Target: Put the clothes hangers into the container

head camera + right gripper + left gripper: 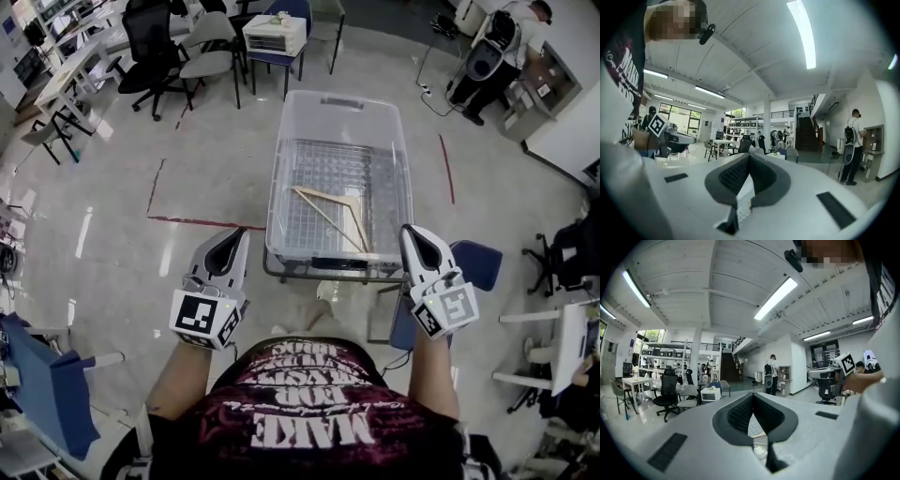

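A clear plastic container [342,101] stands on a low frame straight ahead of me. Wooden clothes hangers [333,214] lie on its gridded bottom, towards the near right. My left gripper [238,234] is held up at the container's near left corner, shut with nothing in it. My right gripper [411,232] is at the near right corner, also shut and empty. In the left gripper view, the left gripper [753,397] points level across the room, pads together. In the right gripper view, the right gripper [749,157] does the same.
A blue chair [476,263] stands just right of the container. Behind it are a black office chair [150,42], grey chairs and a white box [275,35] on a blue chair. Red tape [187,221] marks the floor. A person [502,47] stands far back right.
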The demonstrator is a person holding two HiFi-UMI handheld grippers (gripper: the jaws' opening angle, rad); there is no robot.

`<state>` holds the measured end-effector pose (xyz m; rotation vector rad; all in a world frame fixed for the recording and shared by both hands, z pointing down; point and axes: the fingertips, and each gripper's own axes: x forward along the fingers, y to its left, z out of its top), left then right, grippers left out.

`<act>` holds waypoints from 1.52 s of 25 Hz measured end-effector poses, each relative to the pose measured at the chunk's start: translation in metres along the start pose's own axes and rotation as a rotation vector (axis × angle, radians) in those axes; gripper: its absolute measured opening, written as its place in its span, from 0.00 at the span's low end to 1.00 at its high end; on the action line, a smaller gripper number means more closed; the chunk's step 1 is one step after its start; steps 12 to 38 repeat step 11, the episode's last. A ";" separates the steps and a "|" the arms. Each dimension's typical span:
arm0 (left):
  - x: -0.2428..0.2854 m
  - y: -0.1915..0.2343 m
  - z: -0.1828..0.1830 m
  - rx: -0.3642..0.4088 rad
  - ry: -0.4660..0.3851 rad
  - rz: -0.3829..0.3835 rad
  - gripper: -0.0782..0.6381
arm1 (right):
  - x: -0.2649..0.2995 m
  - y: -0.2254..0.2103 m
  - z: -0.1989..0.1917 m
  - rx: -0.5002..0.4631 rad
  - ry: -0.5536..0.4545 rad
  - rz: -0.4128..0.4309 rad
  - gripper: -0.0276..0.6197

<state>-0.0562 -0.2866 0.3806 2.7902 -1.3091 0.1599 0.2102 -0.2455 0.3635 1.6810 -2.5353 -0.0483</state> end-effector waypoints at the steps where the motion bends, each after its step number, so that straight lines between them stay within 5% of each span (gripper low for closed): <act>1: -0.004 -0.001 -0.001 -0.006 -0.002 -0.010 0.12 | -0.006 0.006 0.008 -0.003 -0.011 -0.002 0.05; 38: -0.030 0.003 -0.015 -0.046 0.006 0.015 0.12 | -0.030 0.022 0.010 -0.014 0.021 0.014 0.05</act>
